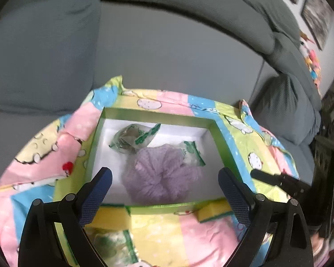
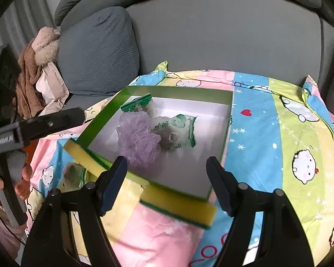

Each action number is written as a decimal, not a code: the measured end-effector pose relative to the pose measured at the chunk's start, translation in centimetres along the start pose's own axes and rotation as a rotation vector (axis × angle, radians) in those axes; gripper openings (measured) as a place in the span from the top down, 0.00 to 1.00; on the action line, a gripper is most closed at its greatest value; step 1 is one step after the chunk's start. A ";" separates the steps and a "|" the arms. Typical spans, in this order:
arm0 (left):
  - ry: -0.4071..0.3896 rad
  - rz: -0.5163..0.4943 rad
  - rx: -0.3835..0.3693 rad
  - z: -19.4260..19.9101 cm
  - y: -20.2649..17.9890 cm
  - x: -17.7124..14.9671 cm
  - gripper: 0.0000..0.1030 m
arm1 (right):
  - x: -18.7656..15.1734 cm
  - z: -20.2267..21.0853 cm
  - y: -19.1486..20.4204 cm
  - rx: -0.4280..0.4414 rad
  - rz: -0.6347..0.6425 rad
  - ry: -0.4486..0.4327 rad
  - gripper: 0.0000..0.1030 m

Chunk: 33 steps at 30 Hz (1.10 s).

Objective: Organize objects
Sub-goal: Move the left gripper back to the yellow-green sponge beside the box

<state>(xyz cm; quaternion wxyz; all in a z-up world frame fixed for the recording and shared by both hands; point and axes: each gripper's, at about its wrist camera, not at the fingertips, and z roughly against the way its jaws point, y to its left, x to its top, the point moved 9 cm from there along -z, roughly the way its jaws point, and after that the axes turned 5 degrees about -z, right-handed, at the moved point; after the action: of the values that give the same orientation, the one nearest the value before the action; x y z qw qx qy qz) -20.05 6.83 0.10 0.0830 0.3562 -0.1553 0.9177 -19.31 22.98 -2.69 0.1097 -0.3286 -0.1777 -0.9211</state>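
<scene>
Cardboard forms the shallow box [image 1: 220, 141], green on its thin walls and matte white inside, sitting at the centre of both views on a quilted blanket [image 2: 267, 120] striped in pink, blue, yellow and green with cartoon faces. Inside the box lies a purple mesh puff [image 1: 161, 175], ruffled and soft-looking, bunched into a rounded mass. Two crinkly clear packets with green print touch it: one packet [image 1: 133, 136] toward the far left corner, the other packet [image 2: 178, 133] partly tucked under the puff's edge.

Outside the box, against its near wall, rest two yellow sponges with green scouring backs: one sponge [image 2: 180, 207] lower centre in the right wrist view, the other sponge [image 2: 84, 158] at the box's near left corner. A third packet [image 1: 113, 247] lies on the blanket at lower left of the left wrist view.

Left hand-held gripper [image 1: 164, 193] and right hand-held gripper [image 2: 167, 182] both hang above the near wall, fingers spread wide, blue textured pads gripping nothing. Behind stretches a grey fabric sofa [image 1: 167, 44] with a plump cushion [image 2: 95, 53].
</scene>
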 end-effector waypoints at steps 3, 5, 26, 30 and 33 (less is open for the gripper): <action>-0.013 -0.054 0.025 1.0 -0.7 -1.1 0.07 | -0.6 0.8 0.0 0.003 -0.003 -0.011 0.29; -0.018 -0.067 0.041 1.4 -1.2 -2.1 0.07 | -1.1 1.4 0.0 0.003 -0.002 -0.014 0.29; 0.040 -0.132 0.038 -0.3 -6.3 -7.5 0.07 | -7.9 2.8 -4.6 -0.045 -0.049 0.036 0.29; 0.059 -0.119 0.024 -1.0 -6.5 -7.9 0.07 | -8.3 2.3 -5.0 -0.051 -0.040 0.046 0.29; 0.077 -0.104 0.015 -1.7 -6.5 -8.4 0.07 | -8.5 1.9 -5.1 -0.050 -0.034 0.051 0.29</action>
<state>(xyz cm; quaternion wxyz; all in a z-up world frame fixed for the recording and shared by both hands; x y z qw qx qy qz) -13.31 13.16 -5.32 0.1337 0.3287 -0.1266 0.9263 -13.42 29.16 -8.08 0.0900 -0.3047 -0.1574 -0.9350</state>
